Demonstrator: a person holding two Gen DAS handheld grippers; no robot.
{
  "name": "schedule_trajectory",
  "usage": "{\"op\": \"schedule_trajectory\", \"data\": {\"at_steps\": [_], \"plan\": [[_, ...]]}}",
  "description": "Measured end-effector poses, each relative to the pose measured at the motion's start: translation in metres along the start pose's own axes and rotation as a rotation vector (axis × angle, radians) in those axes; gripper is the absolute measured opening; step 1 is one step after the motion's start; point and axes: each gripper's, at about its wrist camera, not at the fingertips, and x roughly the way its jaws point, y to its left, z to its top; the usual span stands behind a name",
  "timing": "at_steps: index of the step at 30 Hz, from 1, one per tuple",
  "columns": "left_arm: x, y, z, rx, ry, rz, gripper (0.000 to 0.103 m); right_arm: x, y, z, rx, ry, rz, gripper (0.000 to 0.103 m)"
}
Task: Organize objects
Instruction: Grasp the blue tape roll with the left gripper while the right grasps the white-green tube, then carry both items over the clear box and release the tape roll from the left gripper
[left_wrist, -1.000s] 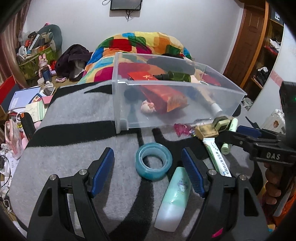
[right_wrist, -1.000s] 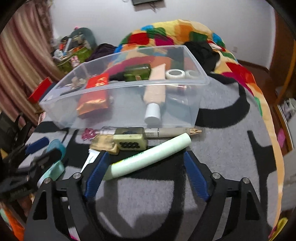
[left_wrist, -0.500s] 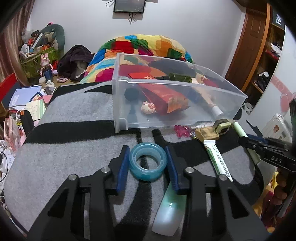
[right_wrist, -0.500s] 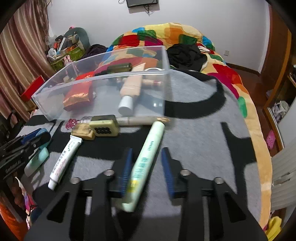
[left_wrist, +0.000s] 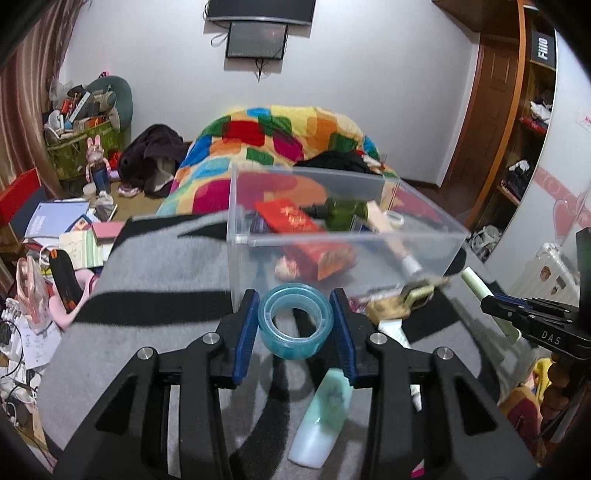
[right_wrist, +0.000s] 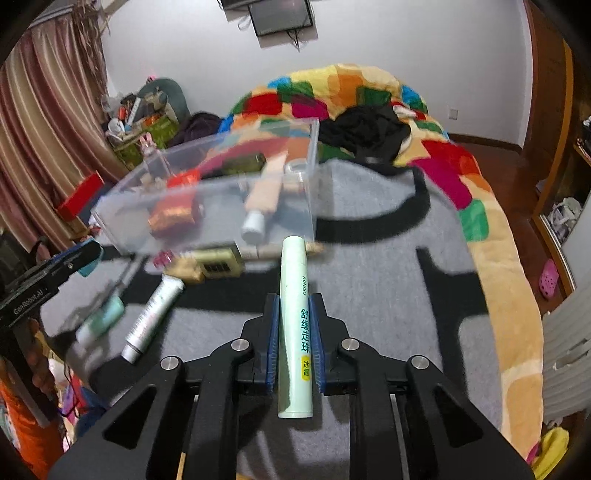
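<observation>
Tape roll (left_wrist: 294, 320) sits clamped in the left gripper (left_wrist: 294, 328), clear bin (left_wrist: 424, 243) just ahead, while the right gripper (right_wrist: 295, 343) pinches a pale green tube (right_wrist: 295, 332) marked MINISO.

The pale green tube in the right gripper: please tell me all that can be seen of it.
The pale green tube is a slim, smooth cylinder that looks like plastic, with dark green print along its side and a small yellow label near its near end. The right gripper is shut on its middle, one blue pad on each side. It points away from the camera, its far end toward the clear plastic box, and appears lifted off the grey blanket.
</observation>
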Motion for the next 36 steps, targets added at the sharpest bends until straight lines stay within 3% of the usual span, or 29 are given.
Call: {"op": "schedule_trajectory", "data": {"at_steps": [11, 21, 30, 36], "plan": [[0.005, -0.002, 0.041, -0.009, -0.061, -0.010, 0.039, 0.001, 0.033, 0.055, -0.095, -0.106, 0.022, 0.014], [0.038, -0.003, 0.061, 0.005, -0.010, 0.006, 0.039, 0.052, 0.053, 0.093, -0.149, -0.023, 0.078, 0.014], [0.060, -0.002, 0.057, 0.009, 0.044, 0.014, 0.038, 0.088, 0.057, 0.101, -0.180, 0.067, 0.104, 0.014], [0.063, -0.008, 0.060, 0.038, 0.053, 0.004, 0.038, 0.089, 0.057, 0.097, -0.195, 0.084, 0.109, 0.014]]}}
